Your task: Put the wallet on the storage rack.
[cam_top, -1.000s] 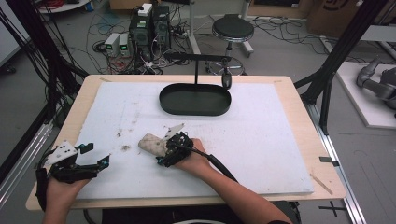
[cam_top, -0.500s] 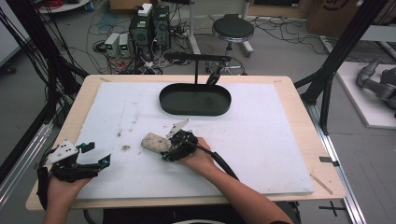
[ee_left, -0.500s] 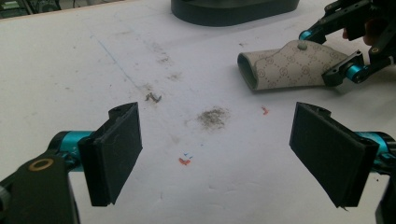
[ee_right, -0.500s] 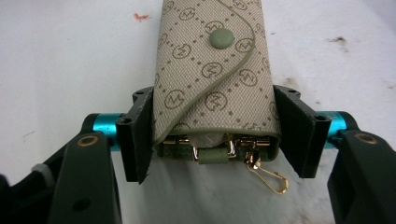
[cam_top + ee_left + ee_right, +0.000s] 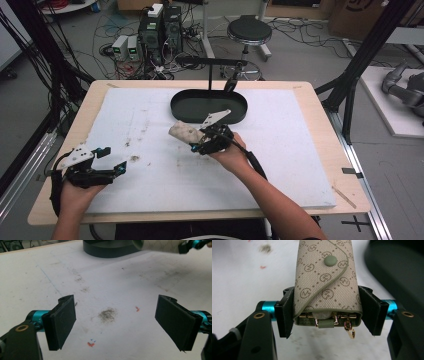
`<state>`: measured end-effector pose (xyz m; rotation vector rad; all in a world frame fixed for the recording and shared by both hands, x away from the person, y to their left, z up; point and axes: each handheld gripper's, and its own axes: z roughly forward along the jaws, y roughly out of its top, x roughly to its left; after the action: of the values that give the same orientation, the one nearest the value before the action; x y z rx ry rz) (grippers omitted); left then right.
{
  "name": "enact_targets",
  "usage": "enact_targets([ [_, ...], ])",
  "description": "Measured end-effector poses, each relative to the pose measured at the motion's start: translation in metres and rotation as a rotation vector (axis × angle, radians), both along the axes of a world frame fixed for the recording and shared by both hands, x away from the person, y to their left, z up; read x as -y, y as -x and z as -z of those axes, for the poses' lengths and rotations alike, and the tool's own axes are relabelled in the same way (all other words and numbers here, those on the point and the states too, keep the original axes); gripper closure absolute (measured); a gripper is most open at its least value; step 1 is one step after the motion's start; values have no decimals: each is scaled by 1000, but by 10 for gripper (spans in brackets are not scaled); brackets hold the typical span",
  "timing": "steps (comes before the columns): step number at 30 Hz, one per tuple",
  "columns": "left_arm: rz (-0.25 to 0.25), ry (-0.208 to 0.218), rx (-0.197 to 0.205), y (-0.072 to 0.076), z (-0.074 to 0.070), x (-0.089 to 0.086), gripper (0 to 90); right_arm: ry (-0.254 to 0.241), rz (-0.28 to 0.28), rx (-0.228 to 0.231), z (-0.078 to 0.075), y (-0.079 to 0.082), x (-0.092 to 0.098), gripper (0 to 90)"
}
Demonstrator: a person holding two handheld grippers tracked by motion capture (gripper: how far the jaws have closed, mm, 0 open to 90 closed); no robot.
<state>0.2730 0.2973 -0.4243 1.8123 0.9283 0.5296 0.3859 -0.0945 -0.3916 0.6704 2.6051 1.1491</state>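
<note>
- Key pouch: soft, light monogrammed fabric case with a snap flap, held above mid-table, near side of the black tray.
- Right gripper: jaws have just closed, pinching the pouch's firmer hook end, the best hold.
- Left gripper: jaws spread, near left.

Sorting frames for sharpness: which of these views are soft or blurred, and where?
High view: evenly lit, slightly soft overall. Left gripper view: pads crisp, tray at the top softer. Right gripper view: key pouch sharp between the jaws, dark tray smeared at right.
</note>
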Motion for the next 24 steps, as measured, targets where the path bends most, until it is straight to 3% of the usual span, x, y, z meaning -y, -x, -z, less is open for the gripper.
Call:
enact_targets([
  [10, 24, -2, -1, -8, -1, 8, 169, 29, 81, 62, -34, -32, 38, 362],
  [20, 25, -5, -3, -7, -1, 9, 169, 64, 112, 89, -42, -71, 46, 361],
  [24, 27, -11, -2, -7, -1, 9, 169, 73, 115, 75, -40, -89, 44, 361],
])
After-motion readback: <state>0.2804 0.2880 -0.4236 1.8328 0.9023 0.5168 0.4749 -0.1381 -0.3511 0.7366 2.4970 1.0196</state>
